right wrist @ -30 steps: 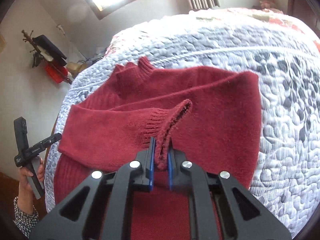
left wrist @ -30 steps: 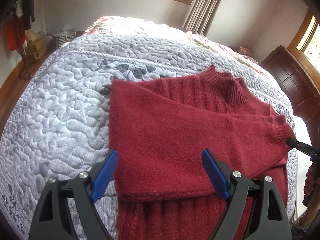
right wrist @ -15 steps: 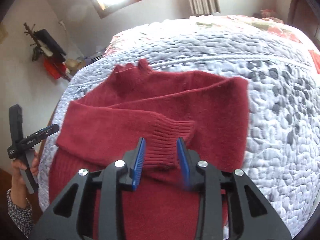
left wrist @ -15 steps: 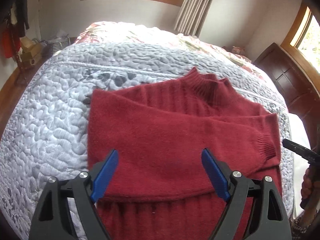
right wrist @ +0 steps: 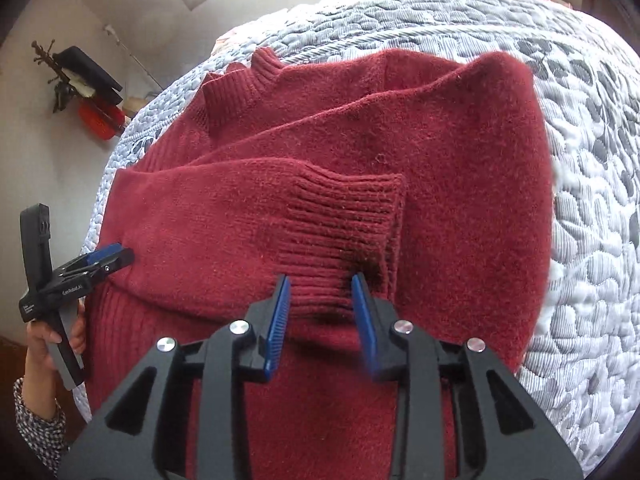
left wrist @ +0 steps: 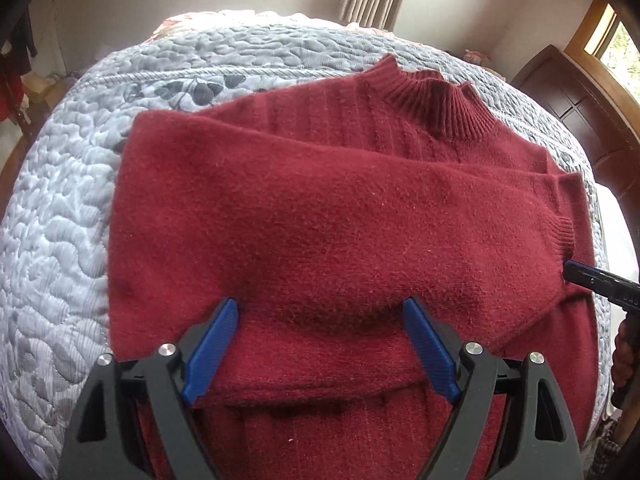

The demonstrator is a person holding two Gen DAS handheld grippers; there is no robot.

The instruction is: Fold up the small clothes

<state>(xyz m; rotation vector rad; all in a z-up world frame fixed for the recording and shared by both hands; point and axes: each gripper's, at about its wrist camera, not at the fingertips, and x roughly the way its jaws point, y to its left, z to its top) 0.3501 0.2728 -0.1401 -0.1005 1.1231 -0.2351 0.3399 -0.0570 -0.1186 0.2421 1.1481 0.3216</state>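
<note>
Quilted grey bedspread (left wrist: 60,208) fills the frame edges. The red sweater (left wrist: 320,208) lies centre, both sleeves folded across the chest. My left gripper (left wrist: 320,344) stands wide, empty. My right gripper (right wrist: 322,312) is narrowly parted around the ribbed cuff (right wrist: 344,216), seemingly released. Risk: a blue pad snags the knit on withdrawal, dragging the sleeve askew.

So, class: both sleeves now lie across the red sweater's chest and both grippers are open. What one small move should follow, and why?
Probably close the left gripper and right gripper on the sweater near its lower part and fold it up toward the collar. Both sleeves already lie across the body, the cuff is released, and the lower body is still unfolded.
</note>
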